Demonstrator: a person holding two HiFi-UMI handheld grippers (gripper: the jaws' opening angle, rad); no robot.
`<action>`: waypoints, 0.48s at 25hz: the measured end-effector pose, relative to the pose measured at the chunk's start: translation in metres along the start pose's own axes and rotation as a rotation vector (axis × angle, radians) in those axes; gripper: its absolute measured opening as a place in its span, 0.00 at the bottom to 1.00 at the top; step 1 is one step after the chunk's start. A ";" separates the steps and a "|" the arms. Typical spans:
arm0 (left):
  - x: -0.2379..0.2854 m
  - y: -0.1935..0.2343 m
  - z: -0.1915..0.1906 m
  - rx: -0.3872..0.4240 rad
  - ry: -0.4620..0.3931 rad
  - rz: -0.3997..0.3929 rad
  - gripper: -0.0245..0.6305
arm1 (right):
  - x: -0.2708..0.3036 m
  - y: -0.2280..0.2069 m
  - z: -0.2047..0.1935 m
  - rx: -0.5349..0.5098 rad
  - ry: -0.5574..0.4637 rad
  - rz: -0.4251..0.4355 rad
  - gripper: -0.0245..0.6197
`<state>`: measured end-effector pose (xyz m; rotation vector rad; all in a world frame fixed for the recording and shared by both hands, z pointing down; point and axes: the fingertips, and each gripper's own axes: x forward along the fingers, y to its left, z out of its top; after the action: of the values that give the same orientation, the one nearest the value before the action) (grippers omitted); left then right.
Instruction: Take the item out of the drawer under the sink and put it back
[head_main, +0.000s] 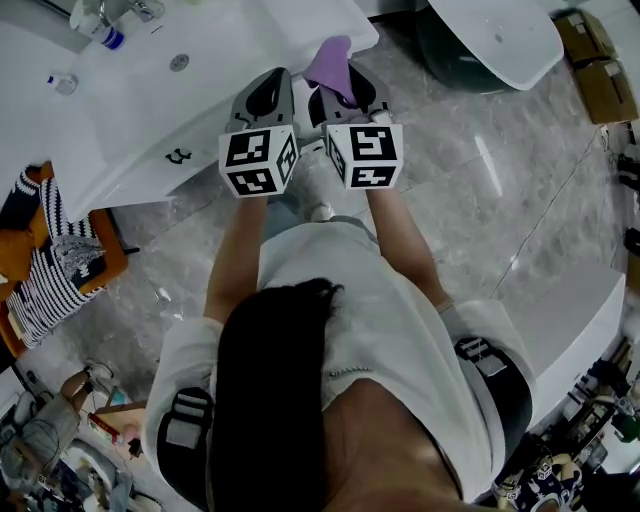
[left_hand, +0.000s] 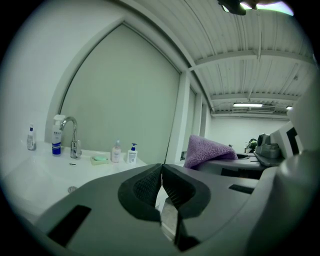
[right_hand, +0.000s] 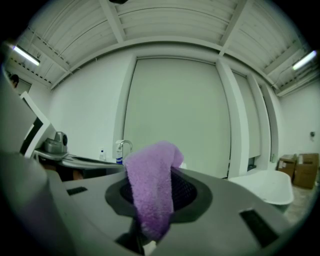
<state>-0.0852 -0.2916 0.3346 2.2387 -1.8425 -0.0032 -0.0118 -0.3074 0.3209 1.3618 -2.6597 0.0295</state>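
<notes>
Hanging from right gripper (head_main: 347, 90), purple towel (right_hand: 150, 185) partly screens faucet (right_hand: 123, 148)

The fingers (right_hand: 186, 190) of the right gripper (right_hand: 152, 175) pinch a purple towel (right_hand: 147, 200) of soft, nubby terry cloth, matt and fuzzy. These fingers have smooth matt grey plastic shells and black, finely ribbed pads. So do the left gripper's (left_hand: 161, 172) fingers (left_hand: 147, 187), pressed together on nothing. Beyond the left fingers, the sink (left_hand: 35, 175) looks smooth, glossy white, and its tap (left_hand: 74, 135) is shiny chromed metal. Below both pairs of fingers, the floor (head_main: 470, 170) is polished, veined stone with bright reflections.
</notes>
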 end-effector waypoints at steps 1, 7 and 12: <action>0.000 0.001 0.000 0.000 -0.002 0.001 0.04 | 0.001 0.000 0.000 -0.002 0.000 0.001 0.21; 0.002 0.005 0.000 0.008 -0.001 0.010 0.04 | 0.006 0.003 0.000 -0.013 0.006 0.012 0.21; 0.005 0.009 -0.002 0.014 0.012 0.018 0.04 | 0.012 0.003 -0.001 0.003 0.010 0.019 0.21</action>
<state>-0.0925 -0.2978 0.3390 2.2262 -1.8625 0.0263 -0.0209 -0.3148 0.3235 1.3338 -2.6660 0.0429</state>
